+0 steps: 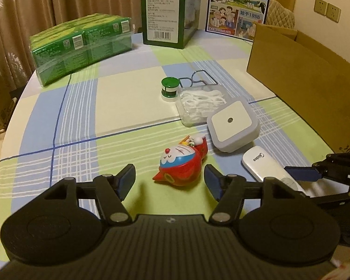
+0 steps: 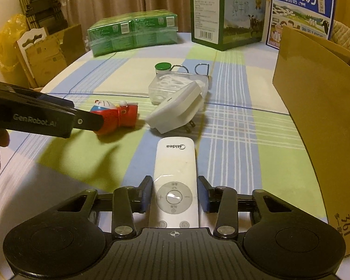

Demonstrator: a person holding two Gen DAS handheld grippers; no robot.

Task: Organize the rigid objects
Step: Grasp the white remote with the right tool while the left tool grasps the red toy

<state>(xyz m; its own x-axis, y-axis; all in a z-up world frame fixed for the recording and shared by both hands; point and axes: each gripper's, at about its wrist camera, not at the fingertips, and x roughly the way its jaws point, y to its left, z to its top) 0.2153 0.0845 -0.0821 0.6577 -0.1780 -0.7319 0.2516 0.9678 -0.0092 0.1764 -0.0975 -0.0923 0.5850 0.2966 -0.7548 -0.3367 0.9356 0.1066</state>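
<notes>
A white remote [image 2: 175, 163] lies on the checked tablecloth, and my right gripper [image 2: 175, 193] is shut on its button end, a pad pressed against each long side. In the left wrist view the remote [image 1: 263, 165] sits at the right with the right gripper [image 1: 315, 172] on it. My left gripper [image 1: 170, 177] stands open, low over the cloth. A red and blue cat toy [image 1: 182, 163] lies on its side just ahead of the fingertips, untouched. The right wrist view shows the left gripper's finger [image 2: 86, 121] beside the toy [image 2: 119, 114].
Beyond the toy lie a white and grey plug-in night light [image 1: 233, 126], a clear box of floss picks [image 1: 198, 102], a green-capped bottle [image 1: 169, 89] and wire clips [image 1: 198, 77]. An open cardboard box [image 1: 303, 81] stands right. Green packs [image 1: 81, 49] and cartons [image 1: 168, 16] line the back.
</notes>
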